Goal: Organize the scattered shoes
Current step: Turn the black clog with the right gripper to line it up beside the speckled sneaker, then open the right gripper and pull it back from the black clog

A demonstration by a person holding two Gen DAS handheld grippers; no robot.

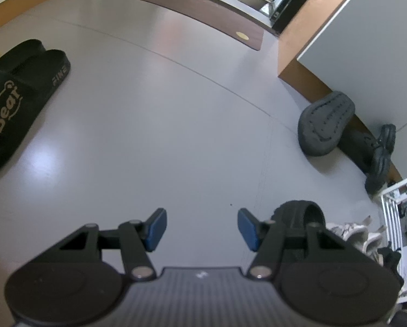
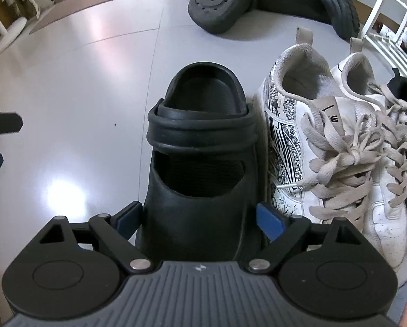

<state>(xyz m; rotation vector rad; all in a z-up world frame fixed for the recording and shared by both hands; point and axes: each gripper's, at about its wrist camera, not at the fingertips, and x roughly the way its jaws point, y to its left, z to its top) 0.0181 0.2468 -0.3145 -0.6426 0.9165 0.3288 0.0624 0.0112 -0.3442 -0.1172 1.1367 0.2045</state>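
Straddling the black clog [image 2: 200, 147] beside white sneakers [image 2: 339, 147], right claw [image 2: 200, 218] grips it; left claw [image 1: 200, 229] gapes.

Two slides [image 1: 15, 100], three clogs [image 2: 200, 163], two sneakers [image 2: 298, 141]

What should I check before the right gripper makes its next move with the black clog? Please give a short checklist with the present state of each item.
1. Black clog sits between the fingers of the right gripper: ok.
2. Pads firmly pressed on the clog: cannot tell; they flank its toe closely.
3. Clog stands beside the white sneakers, heels the same way: ok.
4. Left gripper open and holding nothing: ok.
5. Matching grey clog placed upright: not ok; it leans sole-out on the wall.
6. Black slides paired together: ok.
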